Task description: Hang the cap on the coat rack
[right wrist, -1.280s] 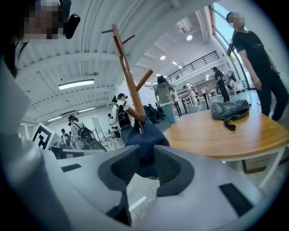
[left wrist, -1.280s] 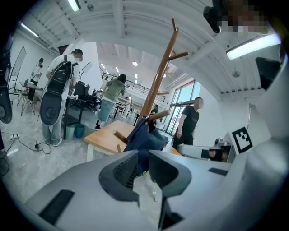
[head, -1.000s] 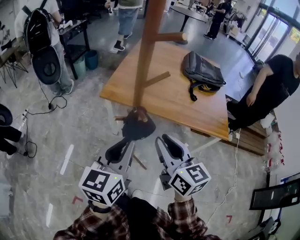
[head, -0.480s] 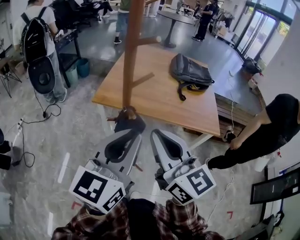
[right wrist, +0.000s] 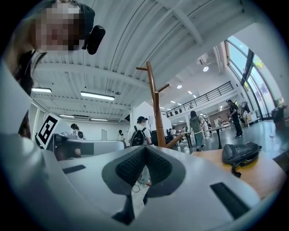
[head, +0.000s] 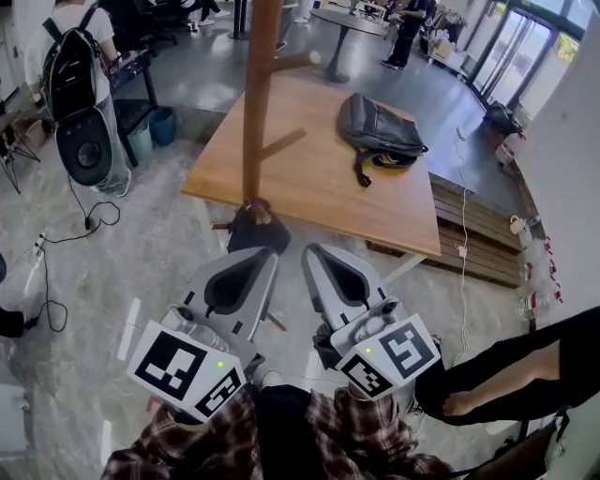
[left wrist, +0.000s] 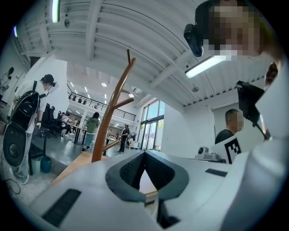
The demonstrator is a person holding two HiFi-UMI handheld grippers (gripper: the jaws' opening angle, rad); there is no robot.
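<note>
Cap (head: 255, 231), seemingly the dark heap at the coat rack's (head: 258, 112) foot; left hand-held gripper (head: 261, 258) and right hand-held gripper (head: 317, 253) both closed, empty.

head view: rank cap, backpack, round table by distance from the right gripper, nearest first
1. cap: on the floor at the base of the coat rack, just ahead and left of the right gripper.
2. backpack: lying on the wooden table, further ahead.
3. round table: far back, at the top of the view.
</note>
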